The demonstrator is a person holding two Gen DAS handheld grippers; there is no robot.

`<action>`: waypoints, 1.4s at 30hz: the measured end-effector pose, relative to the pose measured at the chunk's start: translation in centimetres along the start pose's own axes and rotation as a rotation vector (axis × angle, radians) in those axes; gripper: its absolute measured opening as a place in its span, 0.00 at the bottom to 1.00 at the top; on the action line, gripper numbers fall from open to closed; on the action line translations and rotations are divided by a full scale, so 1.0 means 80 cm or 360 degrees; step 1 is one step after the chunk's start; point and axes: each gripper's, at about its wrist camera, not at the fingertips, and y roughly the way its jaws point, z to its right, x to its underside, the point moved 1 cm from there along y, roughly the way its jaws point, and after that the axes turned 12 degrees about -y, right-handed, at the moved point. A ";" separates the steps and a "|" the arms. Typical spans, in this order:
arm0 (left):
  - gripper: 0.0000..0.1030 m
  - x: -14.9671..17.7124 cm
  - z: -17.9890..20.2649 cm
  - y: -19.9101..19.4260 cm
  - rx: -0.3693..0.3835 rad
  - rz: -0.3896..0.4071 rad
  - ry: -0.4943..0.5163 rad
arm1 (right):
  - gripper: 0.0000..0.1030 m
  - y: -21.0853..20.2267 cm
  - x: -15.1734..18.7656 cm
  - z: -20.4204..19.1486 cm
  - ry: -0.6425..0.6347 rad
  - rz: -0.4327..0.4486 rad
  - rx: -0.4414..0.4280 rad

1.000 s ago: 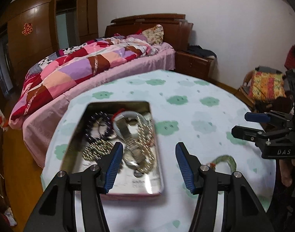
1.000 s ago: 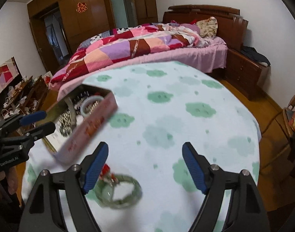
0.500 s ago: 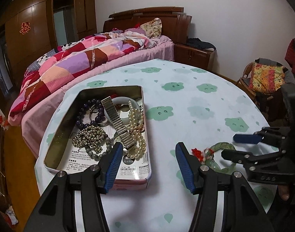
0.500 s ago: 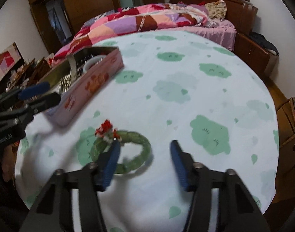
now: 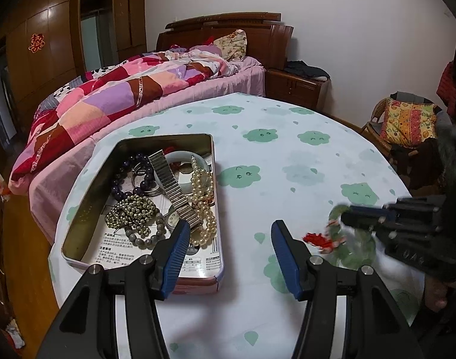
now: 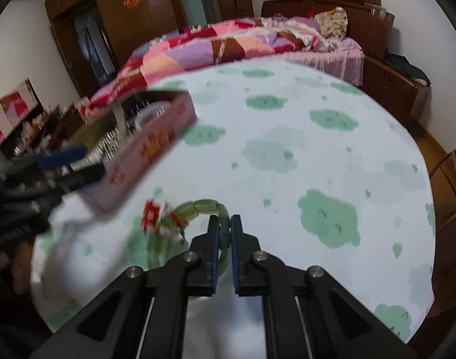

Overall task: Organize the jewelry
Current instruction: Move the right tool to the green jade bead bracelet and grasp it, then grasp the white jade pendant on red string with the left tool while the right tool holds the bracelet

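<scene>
The far half of the worktop (image 5: 287,137) lay bare, cloth only, an easy lane for any claw coming in from the bed (image 5: 138,89) side. On its left part sat the open tin (image 5: 78,218), walls up, heaped with beads and bands, blocking a low sweep there. The left claw (image 5: 228,248) hung wide over the near end of the tin, a clear strip of cloth between its blades. To the right, the right claw (image 6: 225,239) was pinched on the green bracelet (image 6: 207,205) with its red tassel (image 5: 317,239), filling that corner. Between tin and bracelet ran a free corridor.
</scene>
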 end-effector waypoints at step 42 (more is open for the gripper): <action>0.55 0.024 0.085 0.073 0.0278 -0.0343 0.0204 | 0.09 -0.024 0.017 0.071 0.0250 0.0069 0.0039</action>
